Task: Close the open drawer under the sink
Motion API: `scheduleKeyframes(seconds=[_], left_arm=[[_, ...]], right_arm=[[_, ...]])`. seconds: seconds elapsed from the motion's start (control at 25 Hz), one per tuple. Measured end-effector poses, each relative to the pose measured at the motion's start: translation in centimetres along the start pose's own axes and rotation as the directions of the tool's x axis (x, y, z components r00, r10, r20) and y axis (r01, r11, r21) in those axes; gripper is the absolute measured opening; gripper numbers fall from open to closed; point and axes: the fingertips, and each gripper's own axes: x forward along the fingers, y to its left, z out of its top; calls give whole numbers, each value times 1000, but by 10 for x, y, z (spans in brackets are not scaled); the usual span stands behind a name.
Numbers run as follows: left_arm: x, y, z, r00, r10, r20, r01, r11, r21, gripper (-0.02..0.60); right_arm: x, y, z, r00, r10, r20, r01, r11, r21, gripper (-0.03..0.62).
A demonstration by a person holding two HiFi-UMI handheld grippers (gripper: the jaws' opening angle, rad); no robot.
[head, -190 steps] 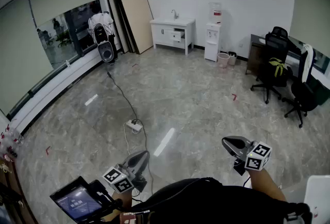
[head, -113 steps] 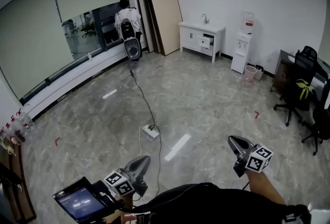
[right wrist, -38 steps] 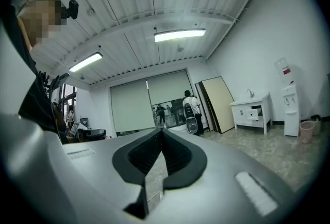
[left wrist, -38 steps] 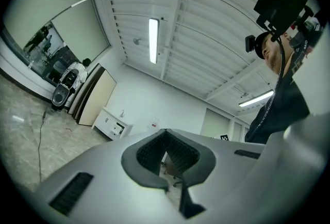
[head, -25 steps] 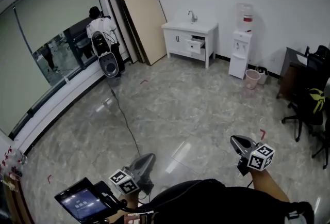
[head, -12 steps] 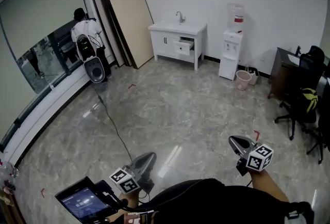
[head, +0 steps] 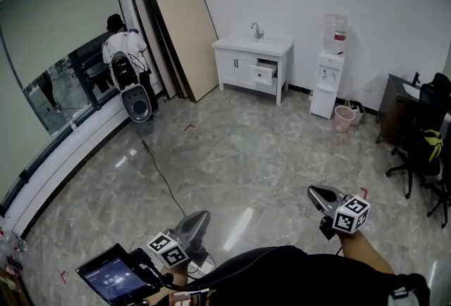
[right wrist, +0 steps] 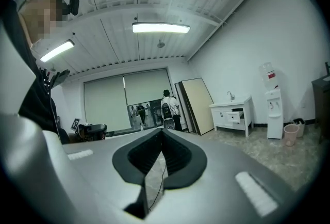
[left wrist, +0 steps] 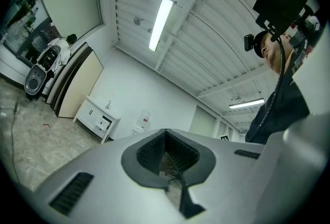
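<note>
Compared with the head view from a few seconds back, the sink cabinet (head: 251, 63) sits larger and nearer in frame, and over the last half second it has drifted slightly rightward, so we are still closing on it. No contact work has begun. The open drawer (head: 263, 72) is at the cabinet's right side under the sink, its front standing proud of the cabinet face. It remains well apart from both tools, with a wide stretch of marble floor (head: 232, 149) between. The left tool (head: 202, 216) and right tool (head: 314, 192) are both carried low in front of the body and point toward the far wall. Our judgement is that only the approach is under way and the push on the drawer front is still to come. The head view alone shows the floor path, including the cable (head: 161, 174) running from the speaker (head: 139, 101), which lies left of a straight line to the cabinet. It does not show the jaw tips clearly. Each tool's own view does: the ribbed pads are pressed together at the tips with nothing pinched between them. The right gripper view also gives a level look at the drawer, and the protruding front is easier to read there than from above.
</note>
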Motion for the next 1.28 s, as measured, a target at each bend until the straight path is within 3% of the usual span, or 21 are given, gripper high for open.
scheduleKeyframes(seconds=[0.28,0.72,1.28], left_arm=[[-29,82,33,1000,25,8,-25,1000,-10,0],[-34,126,34,995,99,27,-99,995,-26,0],[151,153,50,989,138,59,-140,990,29,-1]], right_arm=[[100,19,-1,999,30,-19,-30,1000,1,2],[154,1,-6,996,80,-48,-80,997,2,2],[189,-184,60,991,131,-12,-132,991,-6,2]])
